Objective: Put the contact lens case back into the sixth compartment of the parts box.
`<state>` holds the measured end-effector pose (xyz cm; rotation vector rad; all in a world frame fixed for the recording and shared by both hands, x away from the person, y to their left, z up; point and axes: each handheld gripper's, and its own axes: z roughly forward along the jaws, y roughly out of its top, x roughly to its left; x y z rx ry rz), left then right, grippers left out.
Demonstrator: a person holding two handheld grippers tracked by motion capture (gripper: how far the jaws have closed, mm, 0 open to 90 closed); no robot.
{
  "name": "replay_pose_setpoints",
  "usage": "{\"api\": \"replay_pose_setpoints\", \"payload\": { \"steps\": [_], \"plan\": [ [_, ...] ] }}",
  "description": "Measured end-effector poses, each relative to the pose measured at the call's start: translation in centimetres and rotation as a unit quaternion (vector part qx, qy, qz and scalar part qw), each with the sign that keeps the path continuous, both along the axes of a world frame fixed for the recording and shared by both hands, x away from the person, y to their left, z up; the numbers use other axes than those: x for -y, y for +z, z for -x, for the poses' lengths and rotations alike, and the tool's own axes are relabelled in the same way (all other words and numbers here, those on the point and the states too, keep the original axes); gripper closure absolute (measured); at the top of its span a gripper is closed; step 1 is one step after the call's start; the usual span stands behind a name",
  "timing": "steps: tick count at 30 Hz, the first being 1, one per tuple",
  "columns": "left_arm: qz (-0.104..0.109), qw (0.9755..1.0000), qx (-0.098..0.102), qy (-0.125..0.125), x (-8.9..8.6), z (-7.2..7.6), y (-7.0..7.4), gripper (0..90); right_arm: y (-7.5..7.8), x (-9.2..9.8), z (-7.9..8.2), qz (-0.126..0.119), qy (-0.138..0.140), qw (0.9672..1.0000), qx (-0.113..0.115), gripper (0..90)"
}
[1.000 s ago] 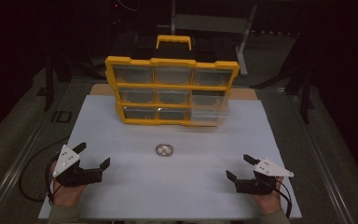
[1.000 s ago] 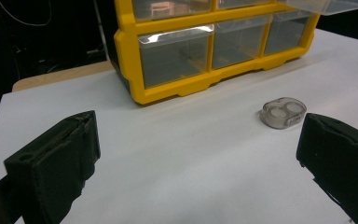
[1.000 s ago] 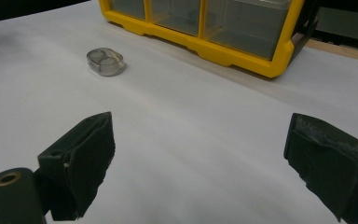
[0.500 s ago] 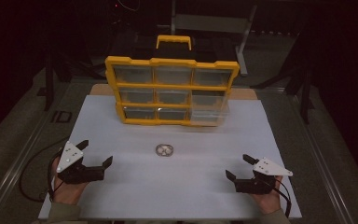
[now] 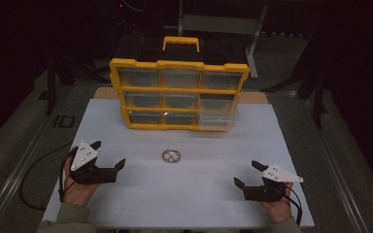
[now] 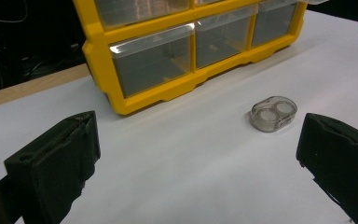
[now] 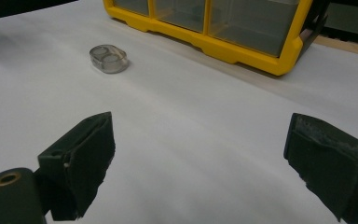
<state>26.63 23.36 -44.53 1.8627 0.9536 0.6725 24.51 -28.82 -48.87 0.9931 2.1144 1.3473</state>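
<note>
A yellow organizer with clear drawers (image 5: 178, 94) stands upright at the back of the white table top (image 5: 184, 194); its lower drawers show in the left gripper view (image 6: 168, 56) and the right gripper view (image 7: 223, 23). A small clear oval case with two round wells (image 5: 172, 156) lies on the white surface in front of it, also seen as the case (image 6: 274, 113) and the case (image 7: 108, 58). My left gripper (image 5: 108, 155) rests open at the front left, nothing between its jaws. My right gripper (image 5: 246, 174) rests open at the front right, likewise holding nothing.
The organizer carries a yellow handle (image 5: 180, 42) on top, and its lower right drawer (image 5: 217, 118) sticks out slightly. A cable (image 5: 34, 187) trails off the table's left edge. Dark floor and a metal stand (image 5: 218, 24) lie behind the table.
My left gripper has shifted slightly forward and to the right. The right gripper, the case and the organizer have not moved.
</note>
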Motion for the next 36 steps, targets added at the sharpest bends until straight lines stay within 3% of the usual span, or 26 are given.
{"api": "replay_pose_setpoints", "payload": {
  "steps": [36],
  "plan": [
    [-0.018,0.9985,-0.023,-0.047,3.2,-3.0,-0.3,0.1,-0.2,0.0,-0.2,0.002,0.004,1.0,-0.008,8.5]
  ]
}}
